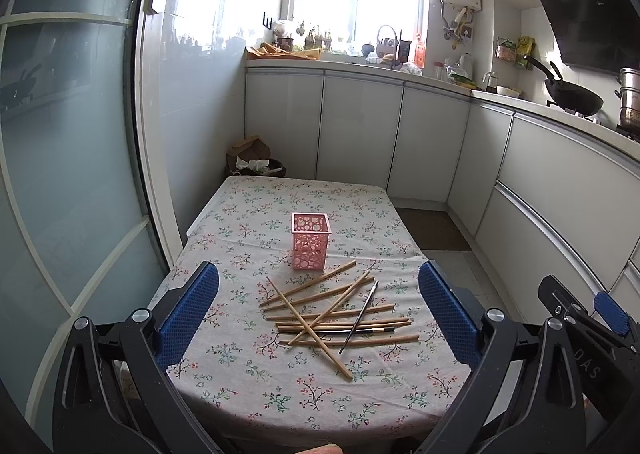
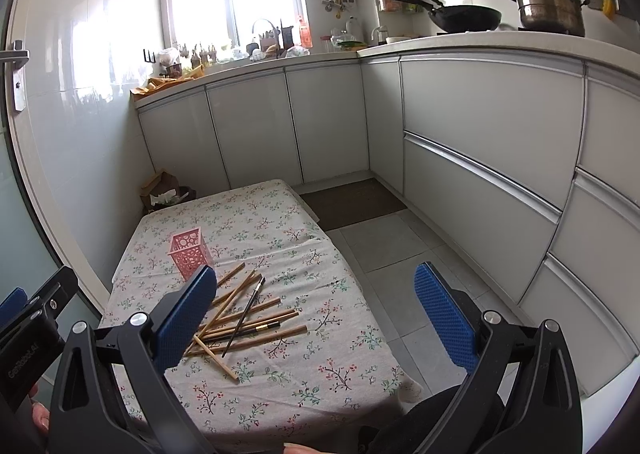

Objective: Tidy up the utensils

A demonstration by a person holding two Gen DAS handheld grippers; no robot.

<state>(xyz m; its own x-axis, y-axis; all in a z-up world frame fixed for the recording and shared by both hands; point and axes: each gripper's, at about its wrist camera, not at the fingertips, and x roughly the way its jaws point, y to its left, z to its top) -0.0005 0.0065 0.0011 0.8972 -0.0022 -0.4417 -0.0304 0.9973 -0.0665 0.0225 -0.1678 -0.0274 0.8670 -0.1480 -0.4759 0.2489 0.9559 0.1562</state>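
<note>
Fingers of left gripper (image 1: 318, 306) and right gripper (image 2: 316, 312) spread wide, holding nothing. Chopsticks (image 1: 336, 314) crisscrossed on tablecloth (image 1: 280, 402), just before pink holder (image 1: 311, 240) (empty, light-looking). Risk: overlapping sticks drag neighbours; holder tips on insertion.

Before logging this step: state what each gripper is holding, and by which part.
Nothing is held. The left gripper and right gripper are both open and empty; the chopsticks and brush lie loose on the table.

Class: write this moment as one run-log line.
left tool: open, empty | right tool: open, empty | chopsticks: piled on table | pink holder: upright, empty
</note>
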